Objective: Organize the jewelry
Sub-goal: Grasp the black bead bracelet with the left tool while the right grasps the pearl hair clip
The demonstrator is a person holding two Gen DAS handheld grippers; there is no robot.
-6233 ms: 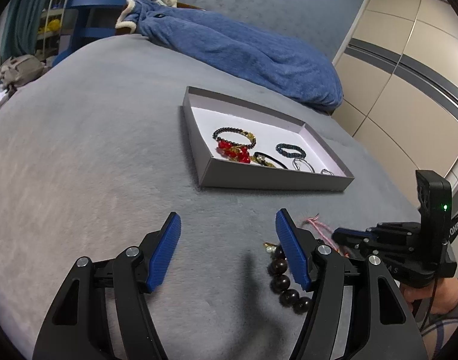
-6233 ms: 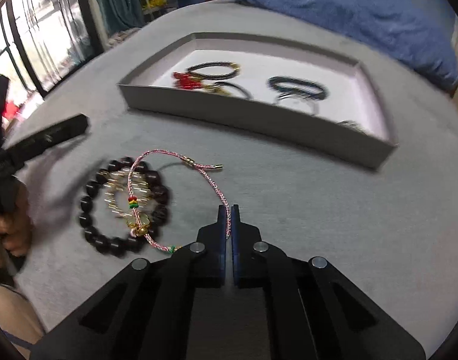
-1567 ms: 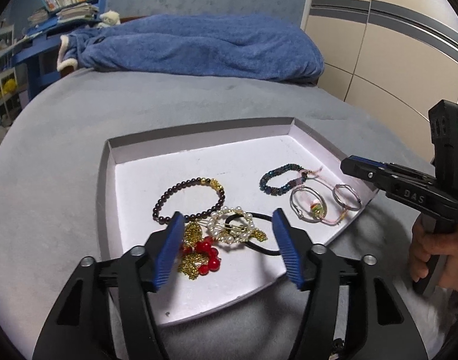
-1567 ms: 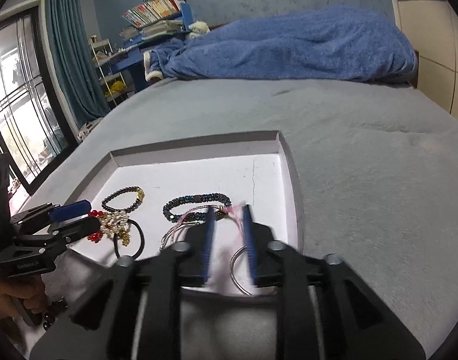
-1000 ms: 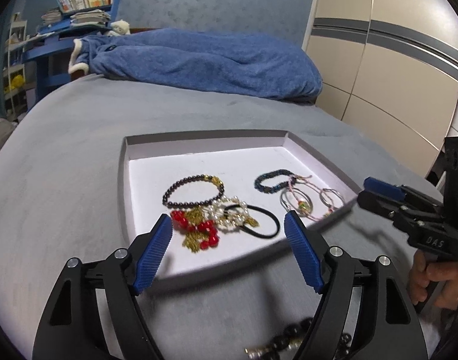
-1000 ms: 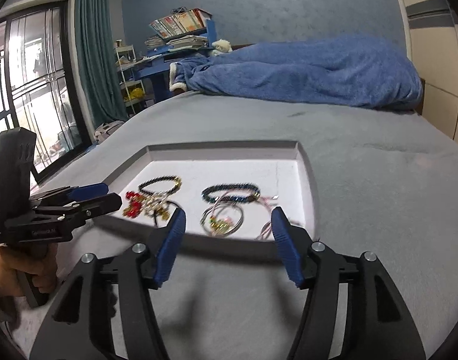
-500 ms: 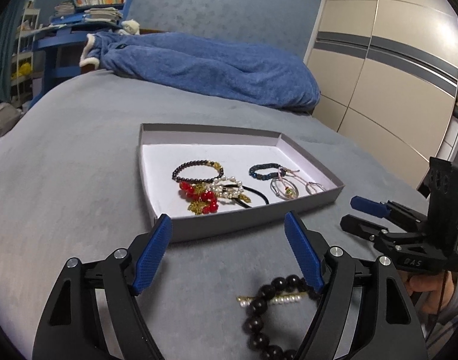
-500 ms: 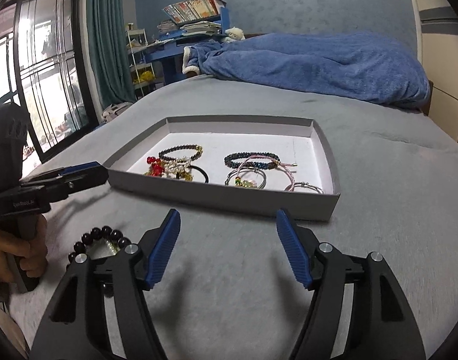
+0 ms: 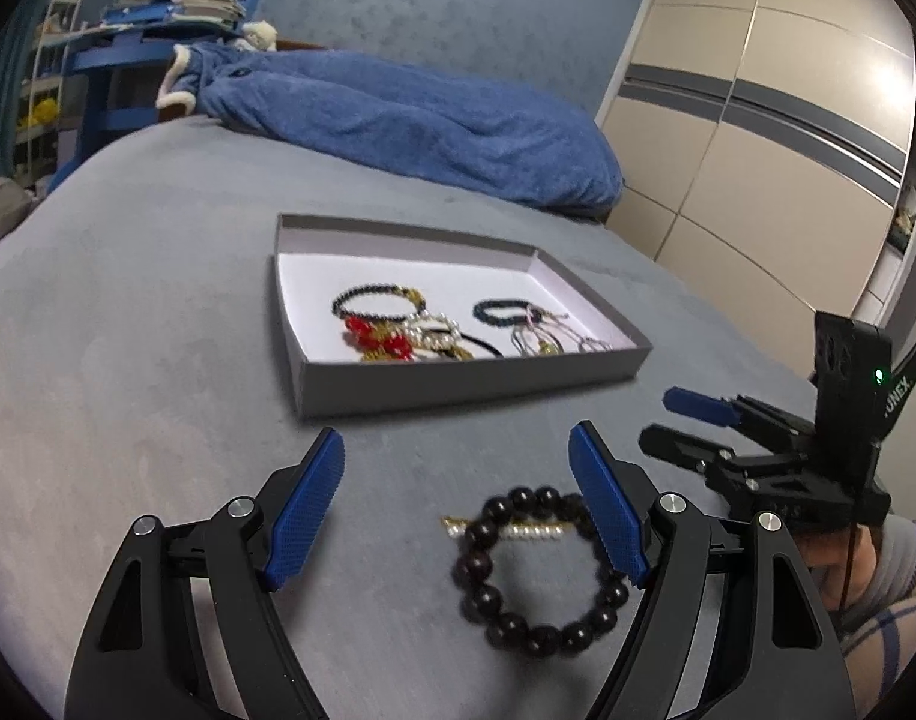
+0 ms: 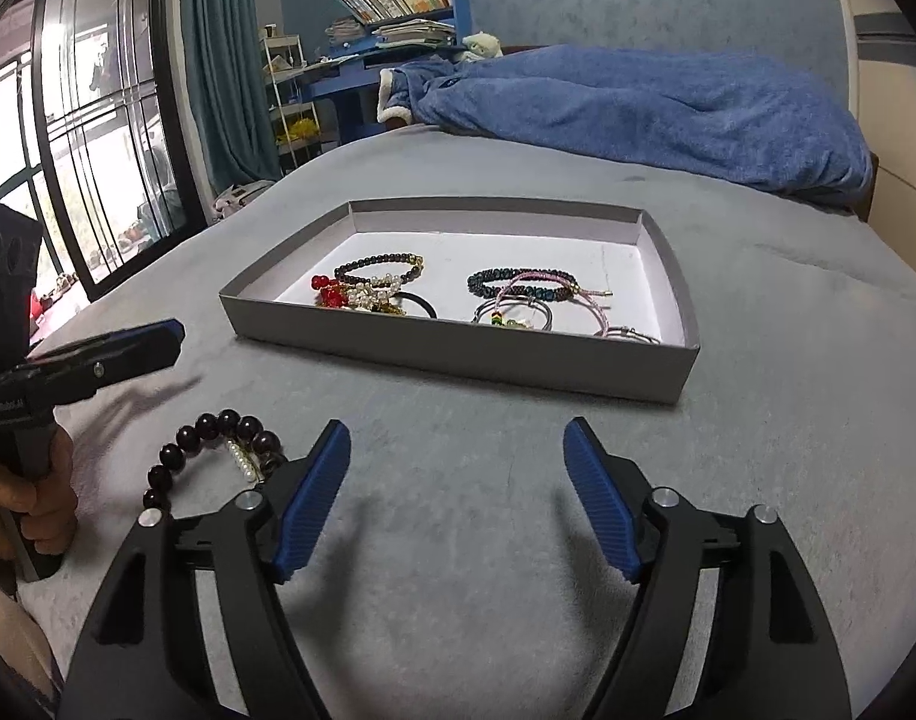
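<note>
A grey tray (image 9: 458,381) (image 10: 458,360) with a white floor lies on the grey bed and holds several bracelets, a red bead piece (image 9: 374,333), a black hair tie and a pink cord bracelet (image 10: 554,288). A dark wooden bead bracelet (image 9: 488,588) (image 10: 218,426) lies on the bed in front of the tray, with a pearl clip (image 9: 536,531) across it. My left gripper (image 9: 458,510) is open and empty, just above and behind the bead bracelet. My right gripper (image 10: 458,492) is open and empty, to the right of the bracelet, low over the bed.
A blue blanket (image 9: 410,126) (image 10: 638,108) is piled at the far side of the bed. A wardrobe (image 9: 758,150) stands to the right, a blue desk with books (image 10: 398,12) and a window (image 10: 68,138) to the left.
Both grippers have drawn back from the tray toward the near part of the bed. The right gripper released the pink cord bracelet into the tray and opened. The bead bracelet has come into view.
</note>
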